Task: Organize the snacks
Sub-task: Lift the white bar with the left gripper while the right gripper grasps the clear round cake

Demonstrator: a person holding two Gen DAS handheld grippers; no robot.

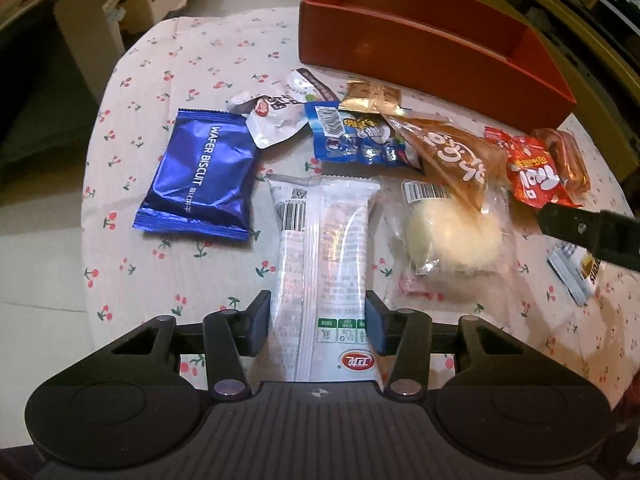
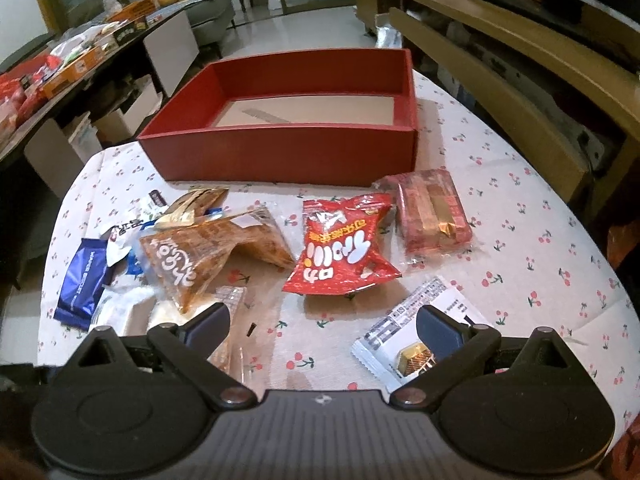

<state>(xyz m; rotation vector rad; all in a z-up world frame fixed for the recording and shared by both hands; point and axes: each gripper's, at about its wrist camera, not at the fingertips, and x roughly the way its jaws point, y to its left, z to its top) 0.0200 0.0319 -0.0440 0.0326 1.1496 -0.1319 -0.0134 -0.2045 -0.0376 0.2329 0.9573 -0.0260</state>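
My left gripper (image 1: 318, 326) is shut on a long white snack packet (image 1: 320, 240), its pads pressing both sides of the near end. The packet lies lengthwise on the cherry-print tablecloth (image 1: 160, 80). A blue wafer biscuit pack (image 1: 200, 176) lies to its left, a clear pack with a pale bun (image 1: 452, 236) to its right. My right gripper (image 2: 322, 326) is open and empty above the cloth, in front of a red snack bag (image 2: 340, 248). An empty red box (image 2: 288, 120) stands at the far side, also in the left wrist view (image 1: 420, 40).
A brown bread pack (image 2: 204, 252), a pink wrapped cake pack (image 2: 434, 212) and a white sachet (image 2: 416, 340) lie around my right gripper. Blue, white and gold packets (image 1: 352, 136) lie before the box. A wooden bench (image 2: 520, 80) stands right, cluttered shelves (image 2: 60, 64) left.
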